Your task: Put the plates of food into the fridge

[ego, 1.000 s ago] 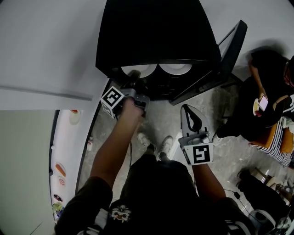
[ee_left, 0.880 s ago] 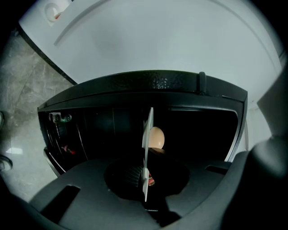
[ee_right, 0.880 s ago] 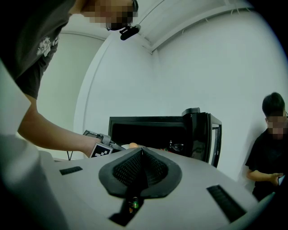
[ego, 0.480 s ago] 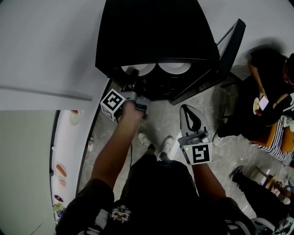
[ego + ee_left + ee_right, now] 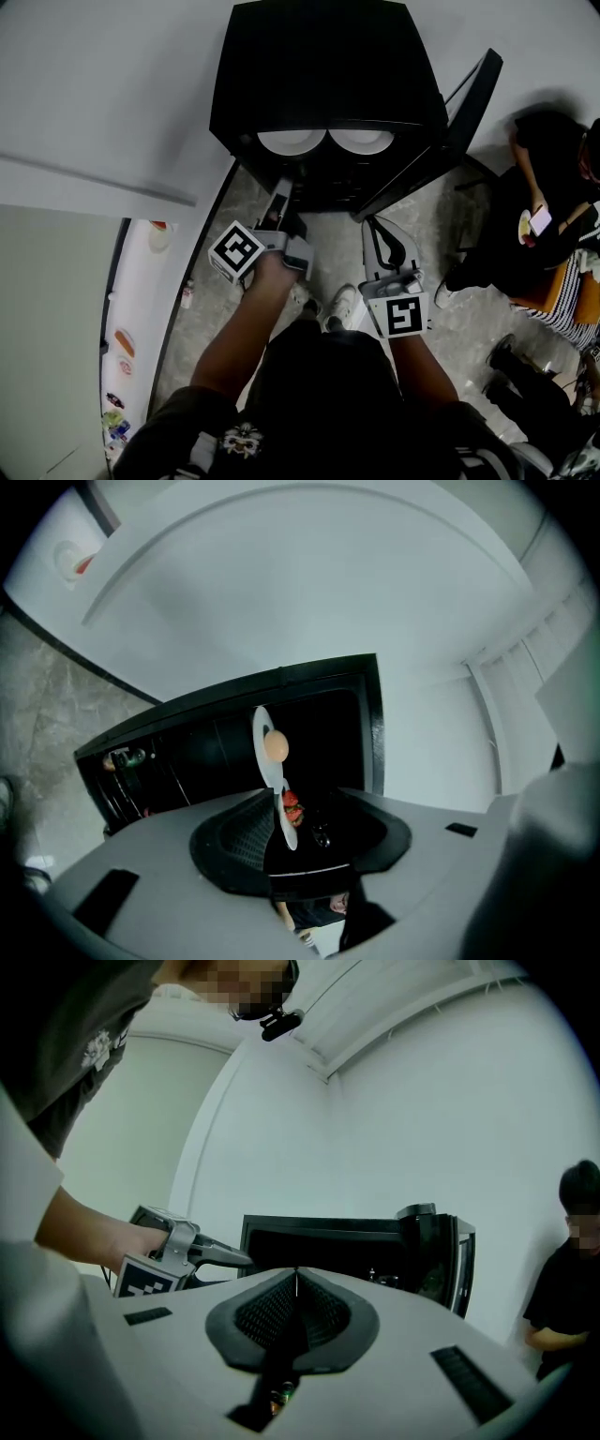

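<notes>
Your left gripper [image 5: 280, 199] has let go and backed out, jaws wide and empty. Both round white plates of food [image 5: 292, 142] sit inside the black fridge [image 5: 328, 66], so placement looks done. Your right gripper [image 5: 382, 234] is closed, empty.

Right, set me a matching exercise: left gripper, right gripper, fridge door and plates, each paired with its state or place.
Things:
1. left gripper
2. right gripper
3. fridge door
4. plates

States or places:
A. side by side inside the fridge
B. jaws together, nothing held
C. swung open
D. jaws apart, nothing held

Pairs: 1-D, 2-B, 3-C, 4-A
</notes>
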Motion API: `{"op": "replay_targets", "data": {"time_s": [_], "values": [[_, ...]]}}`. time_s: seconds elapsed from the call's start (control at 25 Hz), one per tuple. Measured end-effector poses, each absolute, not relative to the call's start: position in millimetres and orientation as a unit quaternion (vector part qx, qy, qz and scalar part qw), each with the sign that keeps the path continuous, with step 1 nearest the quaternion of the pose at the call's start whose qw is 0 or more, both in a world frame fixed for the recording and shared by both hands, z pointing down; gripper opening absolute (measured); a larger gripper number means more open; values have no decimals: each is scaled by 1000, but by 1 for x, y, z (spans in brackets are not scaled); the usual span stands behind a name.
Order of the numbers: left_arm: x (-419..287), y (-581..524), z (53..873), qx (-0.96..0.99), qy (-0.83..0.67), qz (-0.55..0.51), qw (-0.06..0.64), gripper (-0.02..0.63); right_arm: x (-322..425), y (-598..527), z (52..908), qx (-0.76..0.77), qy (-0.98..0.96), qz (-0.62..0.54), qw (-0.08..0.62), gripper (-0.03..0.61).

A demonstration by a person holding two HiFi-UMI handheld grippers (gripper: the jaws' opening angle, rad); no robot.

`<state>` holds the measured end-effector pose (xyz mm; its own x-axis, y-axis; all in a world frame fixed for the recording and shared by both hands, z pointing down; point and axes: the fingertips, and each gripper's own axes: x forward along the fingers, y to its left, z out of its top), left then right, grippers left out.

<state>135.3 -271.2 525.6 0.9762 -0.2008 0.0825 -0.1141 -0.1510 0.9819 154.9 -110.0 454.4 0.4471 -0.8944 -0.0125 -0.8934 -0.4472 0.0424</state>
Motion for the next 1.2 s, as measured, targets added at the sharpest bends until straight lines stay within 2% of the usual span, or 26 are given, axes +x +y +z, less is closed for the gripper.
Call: {"op": "replay_targets", "data": {"time_s": [0.16,0.32,0.48,0.68,0.8,1.0,1.08,1.2], "values": [[122,-258,498,809,-93,-40,579,187,150,-106,447,846,-533,-25,6,25],[108,-247,474,871,-89,-41,482,173,144,-98,441,845,-534,-30,-2,25],[95,-232,450,907,-89,-46,408,99,138,-87,434,842,-538,-38,-7,25],[82,-208,424,932,-78,-50,352,32,130,-76,419,838,-544,-47,-21,25],[74,-186,408,956,-67,-45,281,23,126,-68,411,835,-547,-52,-26,25],[63,-143,390,995,-56,-19,86,21,120,-54,404,830,-554,-60,-29,25],[59,-129,388,998,-49,-12,48,21,117,-51,402,829,-556,-64,-26,25],[53,-117,384,999,-47,-8,27,21,110,-49,400,826,-559,-67,-22,25]]}}
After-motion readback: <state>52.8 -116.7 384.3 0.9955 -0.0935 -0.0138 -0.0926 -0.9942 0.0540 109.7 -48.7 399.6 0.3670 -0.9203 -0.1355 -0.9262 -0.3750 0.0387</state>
